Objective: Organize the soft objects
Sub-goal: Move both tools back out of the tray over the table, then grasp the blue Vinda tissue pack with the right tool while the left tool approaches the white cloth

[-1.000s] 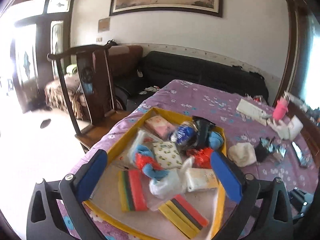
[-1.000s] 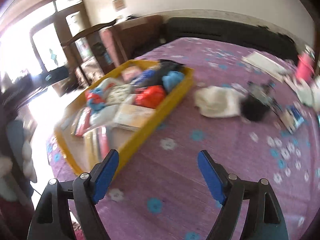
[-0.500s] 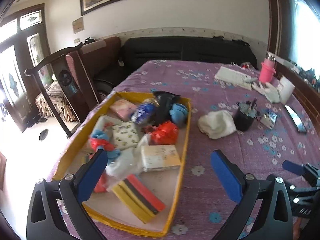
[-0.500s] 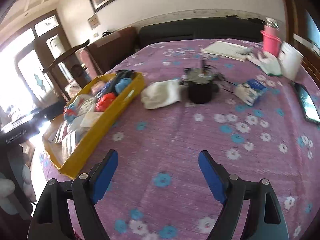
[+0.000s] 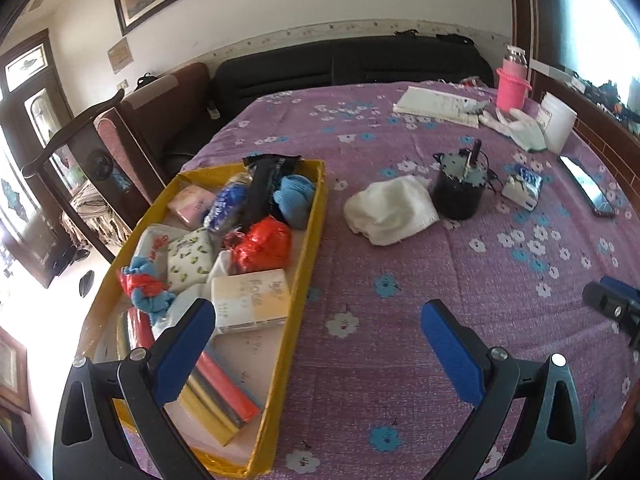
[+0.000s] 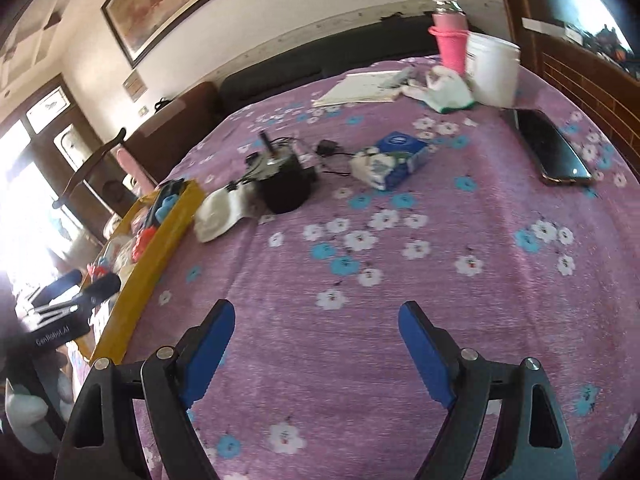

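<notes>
Left wrist view: both the left gripper [image 5: 318,322] and right gripper [image 6: 316,326] gape empty above bare purple cloth [image 5: 420,272], one white cloth [image 5: 390,212] lying beside one yellow tray [image 5: 308,240].

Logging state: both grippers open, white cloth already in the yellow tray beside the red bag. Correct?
Not quite. The white cloth lies outside the yellow tray, on the tablecloth against the black cup, per the left wrist view. Both the left gripper and right gripper are open.

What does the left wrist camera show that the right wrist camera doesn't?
Only the left wrist view shows the tray's contents laid out: the red bundle, tissue pack and striped sponges, with the open left tool over the yellow tray edge. Only the right wrist view shows the open right tool. Both show the white cloth, black cup and phone.
</notes>
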A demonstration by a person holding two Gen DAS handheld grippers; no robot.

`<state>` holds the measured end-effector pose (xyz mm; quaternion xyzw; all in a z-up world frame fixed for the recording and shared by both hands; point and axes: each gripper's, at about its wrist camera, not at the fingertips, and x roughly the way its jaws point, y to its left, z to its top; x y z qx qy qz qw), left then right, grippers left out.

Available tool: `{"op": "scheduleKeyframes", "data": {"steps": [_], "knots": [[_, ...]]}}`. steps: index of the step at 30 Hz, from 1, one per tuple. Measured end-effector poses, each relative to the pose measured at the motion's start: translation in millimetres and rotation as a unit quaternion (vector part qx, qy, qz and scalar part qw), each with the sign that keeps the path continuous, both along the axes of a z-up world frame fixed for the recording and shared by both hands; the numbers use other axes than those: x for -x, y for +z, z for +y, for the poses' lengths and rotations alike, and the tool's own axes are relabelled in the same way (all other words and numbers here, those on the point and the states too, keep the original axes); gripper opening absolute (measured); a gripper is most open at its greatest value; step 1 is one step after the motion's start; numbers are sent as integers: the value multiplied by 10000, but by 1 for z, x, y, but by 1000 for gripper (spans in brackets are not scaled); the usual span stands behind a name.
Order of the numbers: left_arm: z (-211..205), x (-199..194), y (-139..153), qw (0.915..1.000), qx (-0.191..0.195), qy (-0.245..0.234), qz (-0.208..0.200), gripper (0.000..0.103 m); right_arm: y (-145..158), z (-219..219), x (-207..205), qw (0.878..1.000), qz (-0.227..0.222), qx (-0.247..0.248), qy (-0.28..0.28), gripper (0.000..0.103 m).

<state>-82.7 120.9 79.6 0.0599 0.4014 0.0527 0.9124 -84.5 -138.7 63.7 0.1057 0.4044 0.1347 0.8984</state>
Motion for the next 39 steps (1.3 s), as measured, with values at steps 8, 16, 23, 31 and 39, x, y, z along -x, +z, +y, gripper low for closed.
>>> {"op": "scheduleKeyframes", "data": {"steps": [8, 16, 23, 31, 39], "knots": [[-12, -9, -21, 9965, 519, -446, 473, 103, 5, -29, -18, 9991, -34, 5, -427, 87], [-30, -19, -61, 9851, 1088, -773, 1087, 103, 3, -51, -36, 9971, 99, 118, -741, 87], [-48, -17, -75, 9862, 735, -965, 1126, 103, 1, -57, -83, 9943, 283, 282, -992, 87], [-46, -17, -75, 9863, 714, -996, 1100, 103, -14, -54, -174, 9863, 842, -29, -1418, 87], [-47, -13, -75, 9860, 685, -1062, 1090, 103, -20, -21, -210, 9810, 983, 676, -1532, 87]]}}
